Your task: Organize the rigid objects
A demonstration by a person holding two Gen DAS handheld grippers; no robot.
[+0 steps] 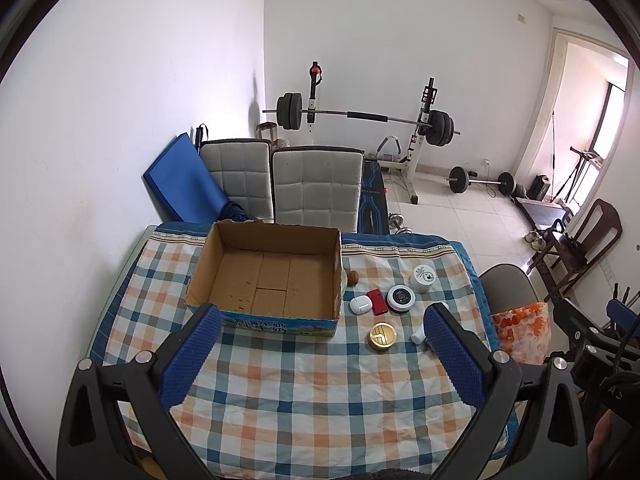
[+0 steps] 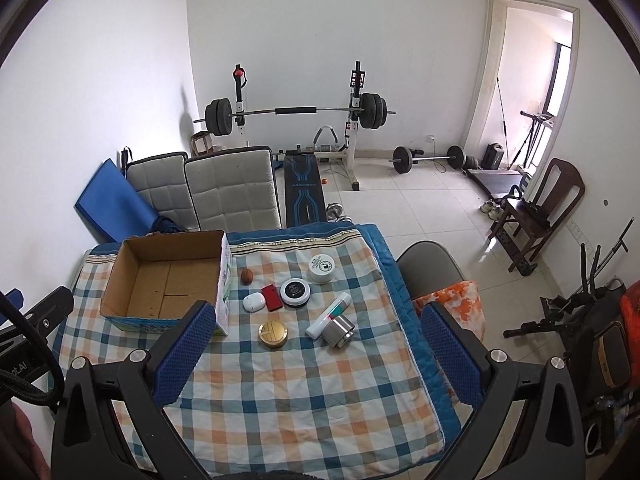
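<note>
An open, empty cardboard box (image 1: 268, 276) (image 2: 168, 280) stands at the far left of a checked tablecloth (image 1: 300, 392) (image 2: 304, 392). Right of it lie a gold round tin (image 1: 383, 337) (image 2: 273, 334), a white earbud case (image 1: 360, 305) (image 2: 254, 302), a red case (image 1: 377, 301) (image 2: 272, 297), a black-lidded jar (image 1: 401, 298) (image 2: 295, 293), a white jar (image 1: 423, 278) (image 2: 322, 268), a brown nut (image 1: 353, 278) (image 2: 247, 276), a white tube (image 2: 329, 315) and a steel cylinder (image 2: 338, 332). My left gripper (image 1: 322, 334) and right gripper (image 2: 316, 332) are open and empty, held above the near table.
Two grey cushioned chairs (image 1: 316, 192) and a blue mat (image 1: 184, 180) stand behind the table. A grey chair with an orange-patterned bag (image 2: 452, 300) is at the table's right edge. A barbell rack (image 2: 296, 120) and weights stand on the tiled floor beyond.
</note>
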